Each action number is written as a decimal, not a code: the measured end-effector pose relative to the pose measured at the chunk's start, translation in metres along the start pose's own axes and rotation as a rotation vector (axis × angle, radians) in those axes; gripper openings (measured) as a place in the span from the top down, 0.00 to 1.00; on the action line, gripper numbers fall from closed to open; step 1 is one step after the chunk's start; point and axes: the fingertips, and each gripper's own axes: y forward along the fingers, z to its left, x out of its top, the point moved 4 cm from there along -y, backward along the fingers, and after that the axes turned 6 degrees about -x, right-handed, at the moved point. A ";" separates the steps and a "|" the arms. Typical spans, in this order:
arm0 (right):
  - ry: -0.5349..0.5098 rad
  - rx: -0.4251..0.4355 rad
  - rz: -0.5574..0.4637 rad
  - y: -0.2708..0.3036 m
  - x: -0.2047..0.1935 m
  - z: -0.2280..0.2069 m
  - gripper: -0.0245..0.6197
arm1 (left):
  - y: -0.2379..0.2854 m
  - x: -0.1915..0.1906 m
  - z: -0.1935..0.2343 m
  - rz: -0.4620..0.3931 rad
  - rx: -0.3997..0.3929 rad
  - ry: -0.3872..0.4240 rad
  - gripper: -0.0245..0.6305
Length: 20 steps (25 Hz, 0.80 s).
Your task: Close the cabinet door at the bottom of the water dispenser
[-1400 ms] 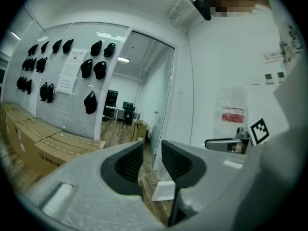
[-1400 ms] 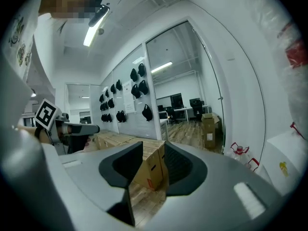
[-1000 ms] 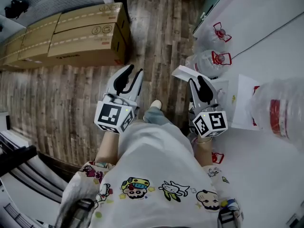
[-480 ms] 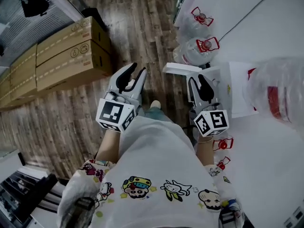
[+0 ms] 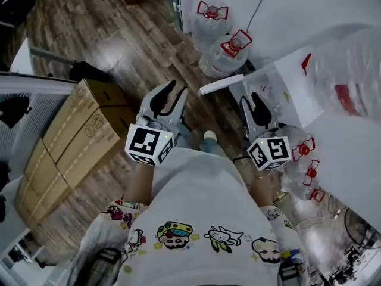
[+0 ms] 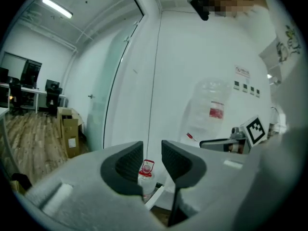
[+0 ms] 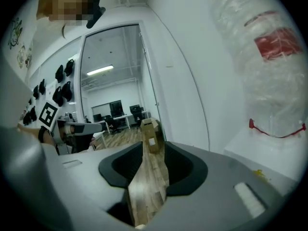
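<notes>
Left gripper [image 5: 177, 89]: jaws set narrow, nothing between them; only a distant jug [image 6: 146, 169] shows through the gap. Right gripper [image 5: 250, 100]: jaws likewise narrowly apart and empty, with floor [image 7: 150, 177] visible through the gap. Both are held level at waist height, touching nothing. The cabinet door [image 5: 221, 83] stands swung out from the dispenser [image 5: 280, 85], at 11 o'clock from the right gripper and 2 o'clock from the left, near both but apart from them. Assessment: the door remains open, so no part of the task is done. Approach, contact with the door's outer face and the push shut are all outstanding.
</notes>
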 end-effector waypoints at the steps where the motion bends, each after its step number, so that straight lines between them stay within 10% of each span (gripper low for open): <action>1: 0.012 -0.042 -0.008 0.003 0.001 0.001 0.75 | 0.008 0.003 0.008 0.014 -0.042 0.009 0.79; 12: 0.124 -0.392 -0.048 0.011 -0.011 0.010 0.75 | 0.072 -0.002 0.042 0.186 -0.410 0.075 0.79; 20: 0.210 -0.501 -0.058 -0.021 -0.040 0.003 0.75 | 0.098 -0.029 0.011 0.258 -0.524 0.095 0.79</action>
